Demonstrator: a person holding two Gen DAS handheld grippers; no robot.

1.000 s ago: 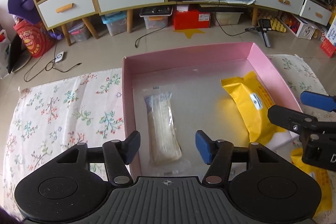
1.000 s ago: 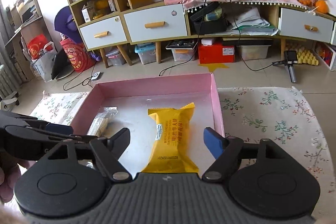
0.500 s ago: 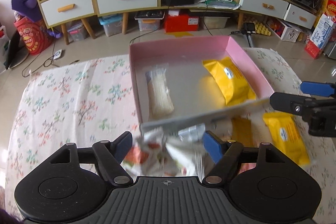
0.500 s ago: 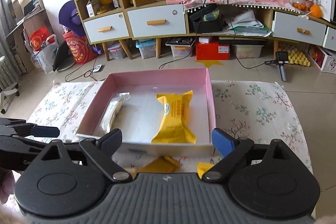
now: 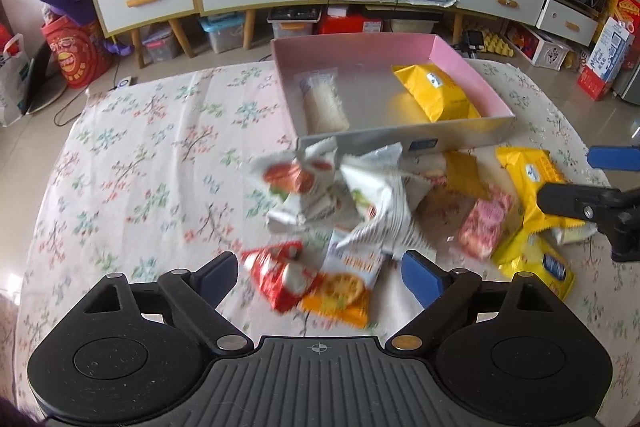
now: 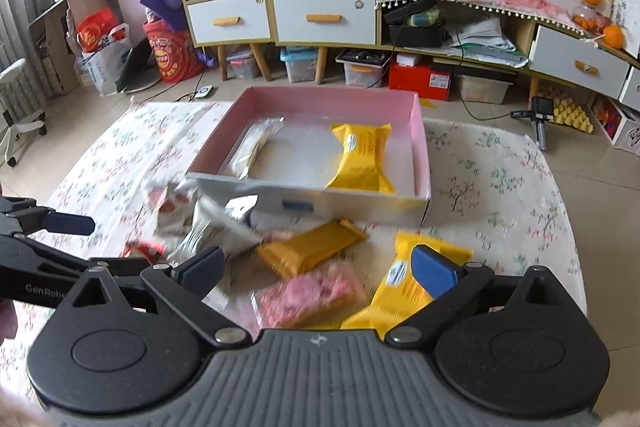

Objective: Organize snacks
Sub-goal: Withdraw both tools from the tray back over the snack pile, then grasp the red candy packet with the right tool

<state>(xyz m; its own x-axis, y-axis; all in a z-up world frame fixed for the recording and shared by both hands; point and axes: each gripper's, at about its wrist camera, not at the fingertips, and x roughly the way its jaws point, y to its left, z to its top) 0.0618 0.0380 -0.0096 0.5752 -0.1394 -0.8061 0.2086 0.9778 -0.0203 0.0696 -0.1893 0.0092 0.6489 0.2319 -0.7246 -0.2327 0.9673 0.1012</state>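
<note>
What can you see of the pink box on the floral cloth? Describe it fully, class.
The pink box is a shallow, open-topped rectangular tray, seemingly cardboard: pink inside walls, pale silvery floor, grey-white outer front wall bearing a small blue label. It sits flat on the floral cloth. Inside lie two snacks, apart: a clear-wrapped pale snack and a yellow packet. Loose packets crowd against its front wall; neither gripper touches it.

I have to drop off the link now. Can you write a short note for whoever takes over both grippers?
Left gripper: fingers opening, empty, over the loose snack pile.
Right gripper: fingers opening, empty, above a pink packet.
Done: one clear packet and one yellow packet lie in the pink box.
Left: the pile in front of the box on the floral cloth.
</note>
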